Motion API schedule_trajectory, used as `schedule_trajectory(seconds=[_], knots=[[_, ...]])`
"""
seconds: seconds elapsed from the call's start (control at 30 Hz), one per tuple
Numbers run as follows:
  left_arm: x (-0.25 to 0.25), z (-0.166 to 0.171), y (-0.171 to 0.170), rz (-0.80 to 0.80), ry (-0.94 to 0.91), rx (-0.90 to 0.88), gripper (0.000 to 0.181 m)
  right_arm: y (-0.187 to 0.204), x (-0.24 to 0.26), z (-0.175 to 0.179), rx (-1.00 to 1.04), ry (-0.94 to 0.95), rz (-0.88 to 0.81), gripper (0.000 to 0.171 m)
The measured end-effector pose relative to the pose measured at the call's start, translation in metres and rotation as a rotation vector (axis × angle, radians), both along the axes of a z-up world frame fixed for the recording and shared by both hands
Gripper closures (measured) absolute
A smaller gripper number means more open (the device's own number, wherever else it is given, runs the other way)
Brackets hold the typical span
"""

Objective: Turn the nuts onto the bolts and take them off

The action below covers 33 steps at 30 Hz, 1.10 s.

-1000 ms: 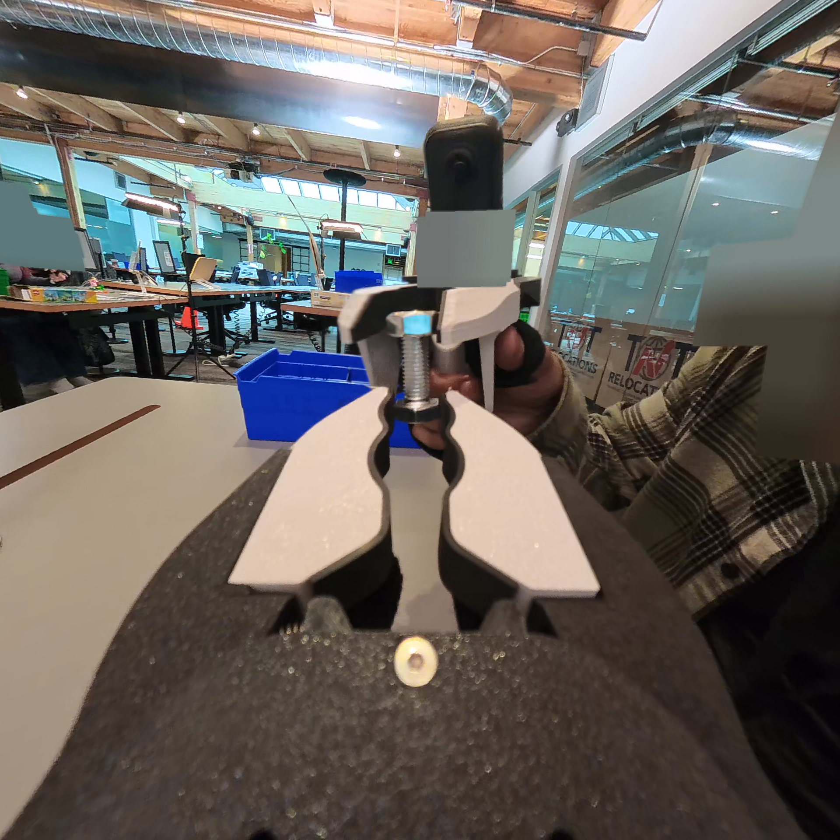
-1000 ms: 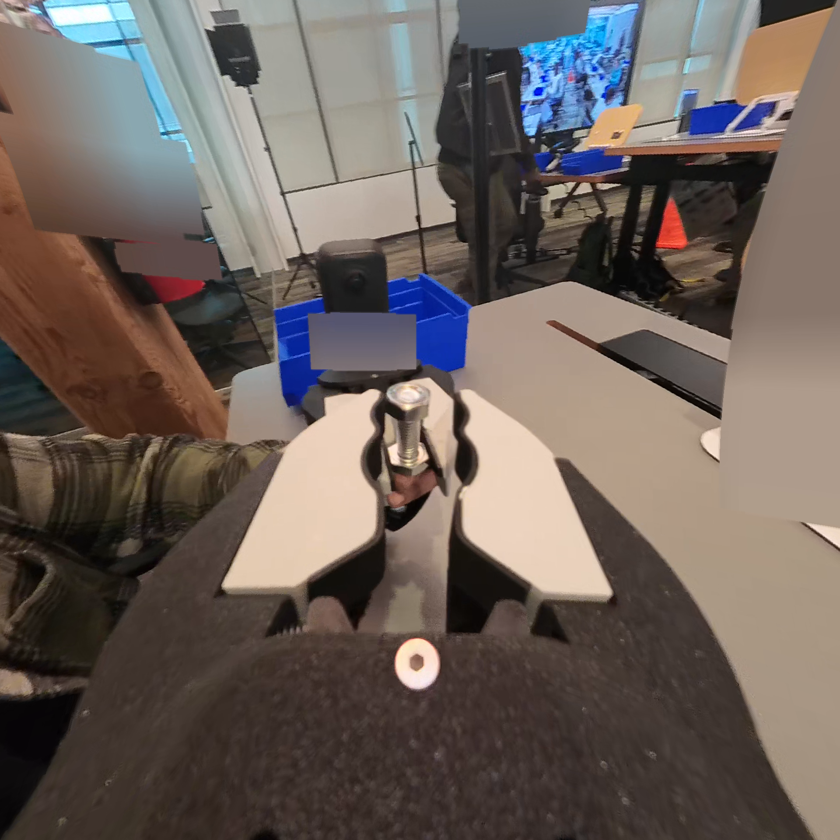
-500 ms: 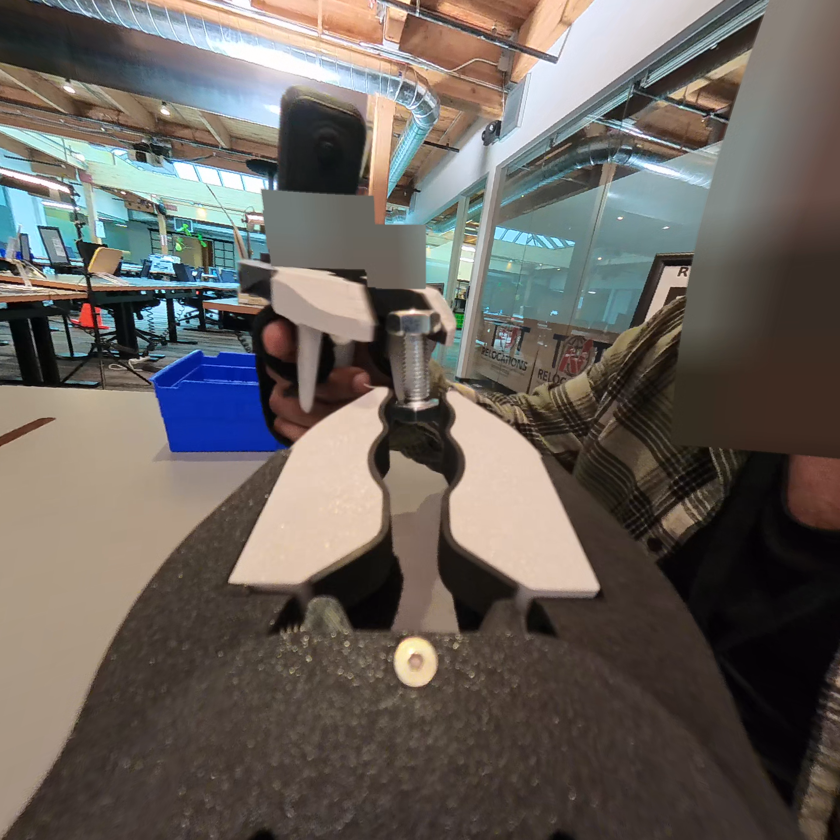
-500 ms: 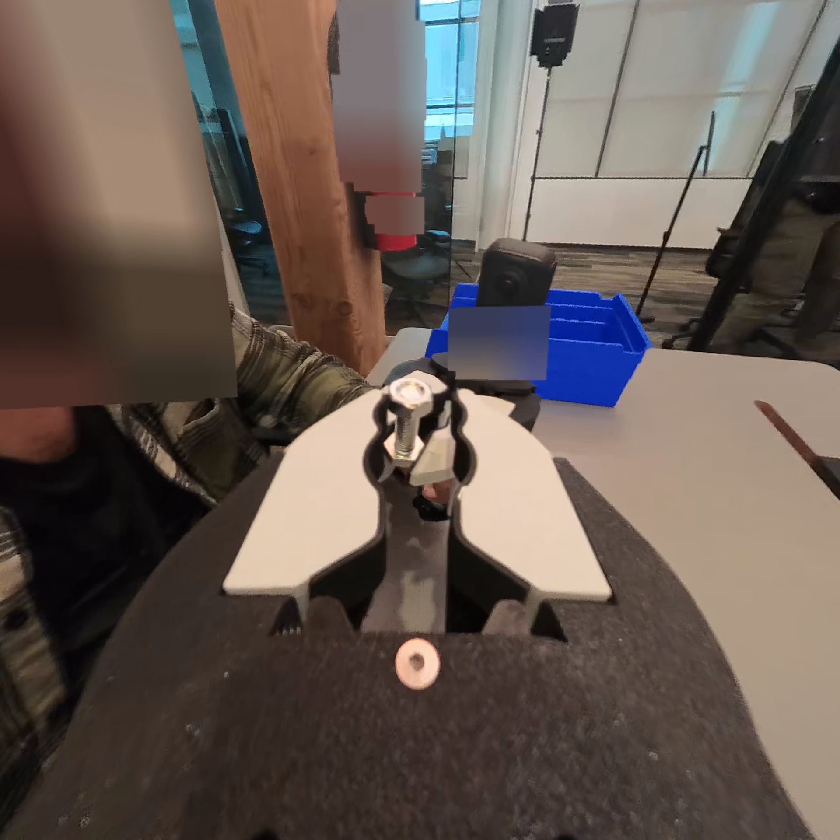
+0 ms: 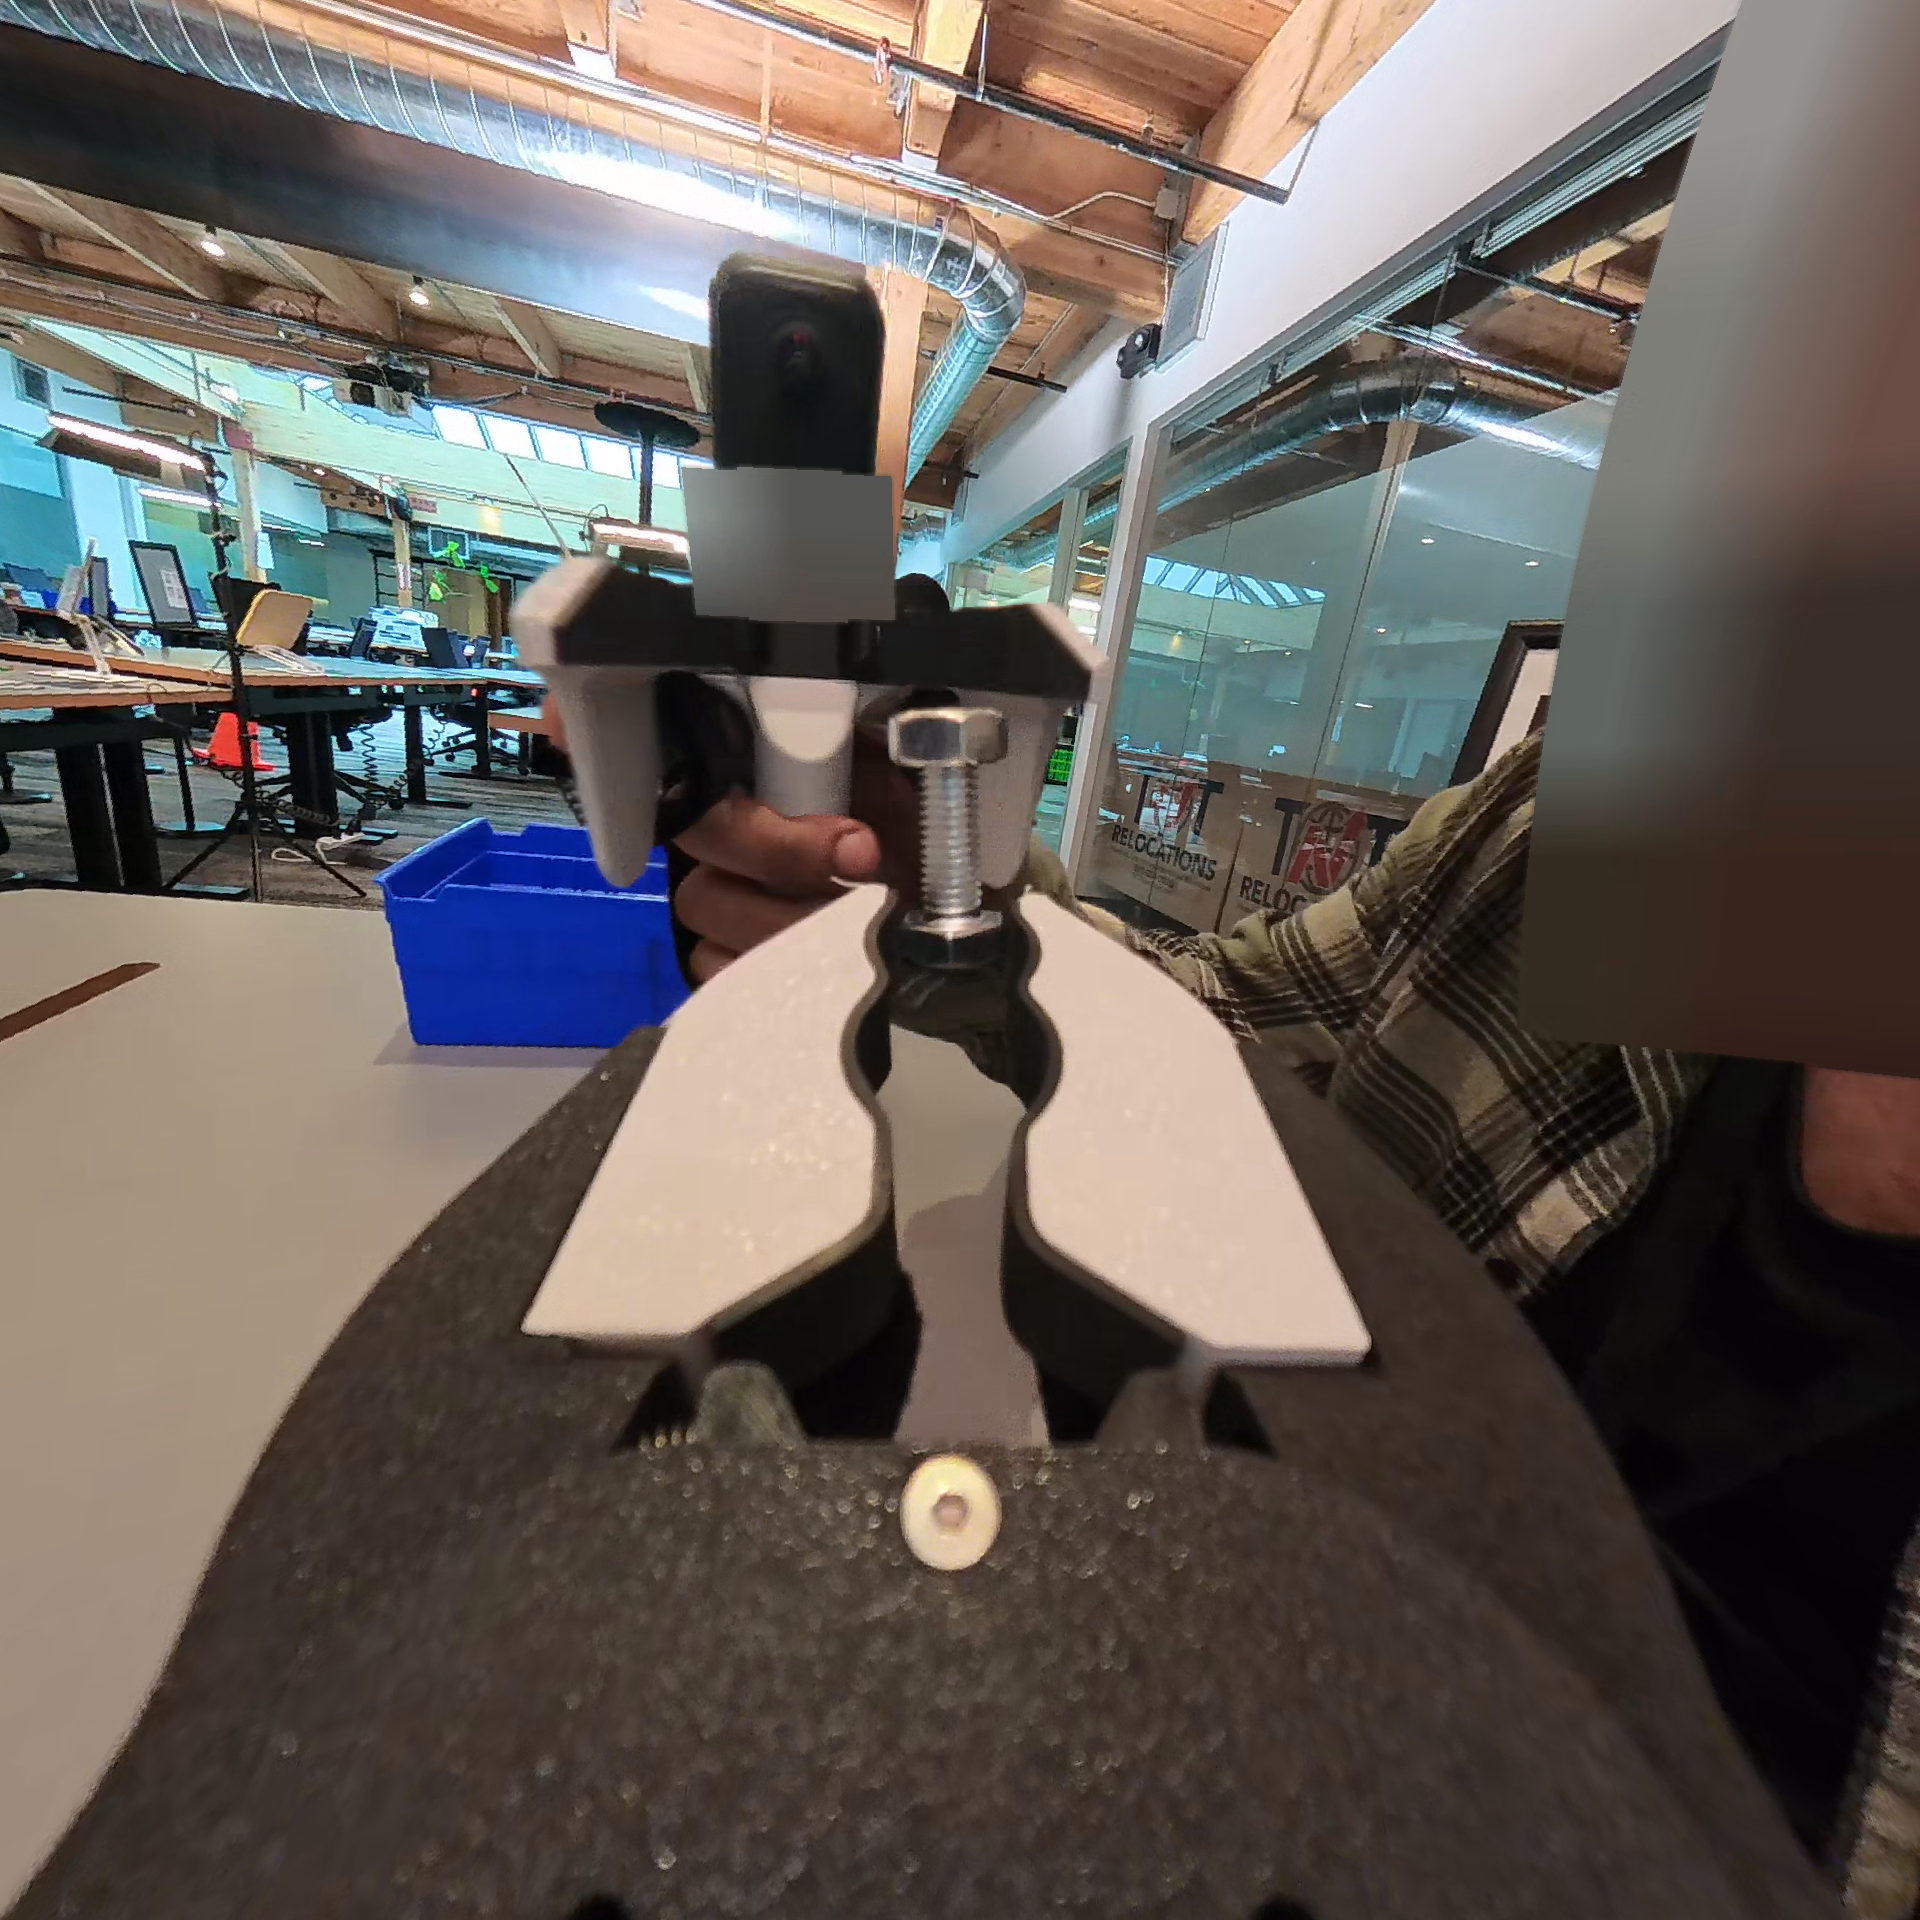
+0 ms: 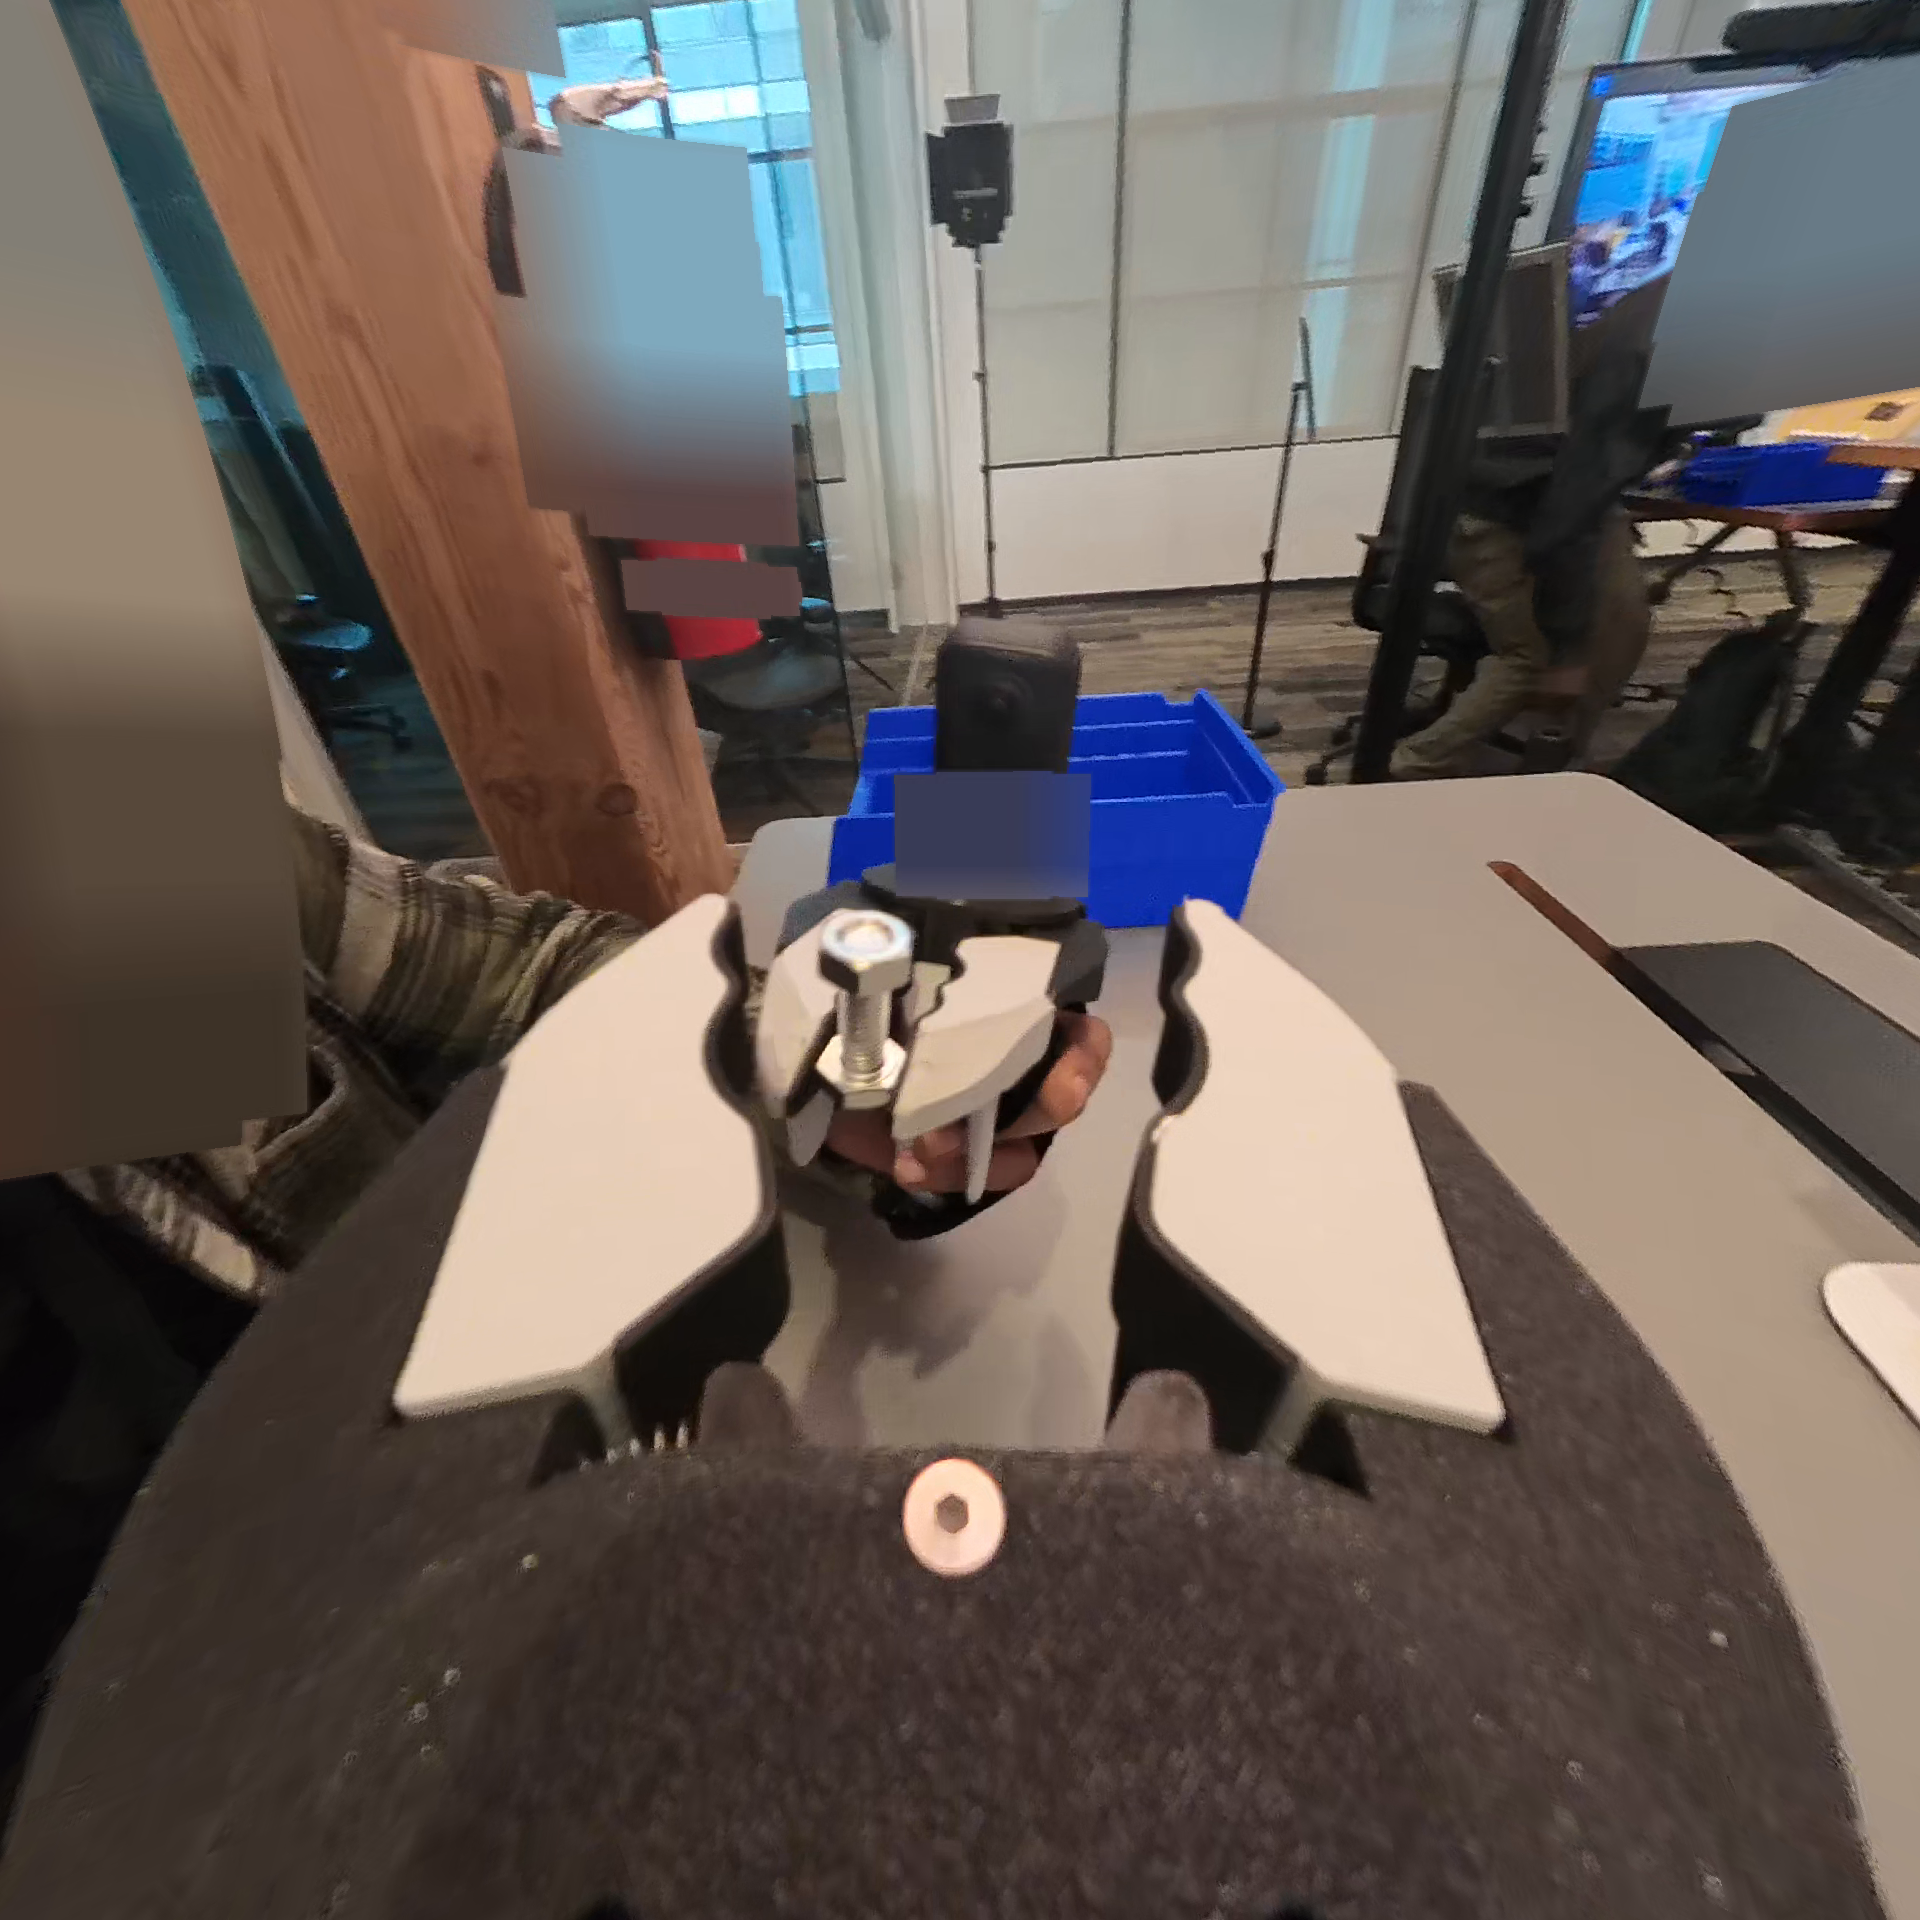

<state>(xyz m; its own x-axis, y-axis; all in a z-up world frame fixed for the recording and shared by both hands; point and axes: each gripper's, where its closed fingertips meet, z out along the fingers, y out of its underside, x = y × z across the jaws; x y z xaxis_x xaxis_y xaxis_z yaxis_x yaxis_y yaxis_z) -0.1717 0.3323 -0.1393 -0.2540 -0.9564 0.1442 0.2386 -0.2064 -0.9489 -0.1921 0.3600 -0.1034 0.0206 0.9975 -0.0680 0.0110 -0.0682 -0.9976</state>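
Observation:
A silver bolt (image 5: 951, 821) stands upright in the air with its hex head on top. A nut (image 5: 948, 928) sits low on its thread. My left gripper (image 5: 948, 914) is shut on the nut and holds the bolt up over the table. In the right wrist view the bolt (image 6: 862, 1003) and nut (image 6: 857, 1077) show between the left gripper's fingers (image 6: 977, 1049). My right gripper (image 6: 951, 914) is open, its fingers spread wide on either side of the bolt head and not touching it.
A blue bin (image 5: 530, 956) stands on the grey table (image 5: 208, 1143), just behind the grippers (image 6: 1164, 821). A black flat pad (image 6: 1787, 1039) and a white object (image 6: 1881, 1330) lie to the right. A wooden post (image 6: 416, 520) rises beyond the table's left side. My hands' fingertips stand some 5 centimeters from each other.
My right gripper was shut on the bolt head; it has opened and let go. My left gripper has kept hold of the nut while both views swung.

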Motion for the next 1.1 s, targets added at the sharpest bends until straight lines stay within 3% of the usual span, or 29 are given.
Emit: schedule_trajectory(seconds=[0.23,0.43,0.53,0.6,0.83,1.1], knots=[[-0.001,0.003,-0.003,-0.005,-0.01,0.01,0.163,0.025,0.016,-0.004,-0.049,-0.003,-0.092,0.099],[-0.002,0.004,-0.002,-0.002,-0.015,0.007,0.163,0.004,0.0,-0.002,-0.061,0.011,-0.004,0.091],[-0.001,0.004,-0.002,0.002,-0.01,0.012,0.163,0.015,0.002,-0.007,-0.059,-0.009,-0.061,0.089],[-0.004,0.006,-0.002,0.0,-0.021,0.008,0.163,0.021,0.01,-0.008,-0.068,-0.006,-0.084,0.098],[-0.002,0.005,-0.003,-0.001,-0.014,0.01,0.163,0.002,-0.001,0.001,-0.064,0.035,0.0,0.092],[-0.004,0.007,-0.003,-0.003,-0.022,0.01,0.163,0.014,0.008,-0.004,-0.054,-0.008,-0.072,0.096]])
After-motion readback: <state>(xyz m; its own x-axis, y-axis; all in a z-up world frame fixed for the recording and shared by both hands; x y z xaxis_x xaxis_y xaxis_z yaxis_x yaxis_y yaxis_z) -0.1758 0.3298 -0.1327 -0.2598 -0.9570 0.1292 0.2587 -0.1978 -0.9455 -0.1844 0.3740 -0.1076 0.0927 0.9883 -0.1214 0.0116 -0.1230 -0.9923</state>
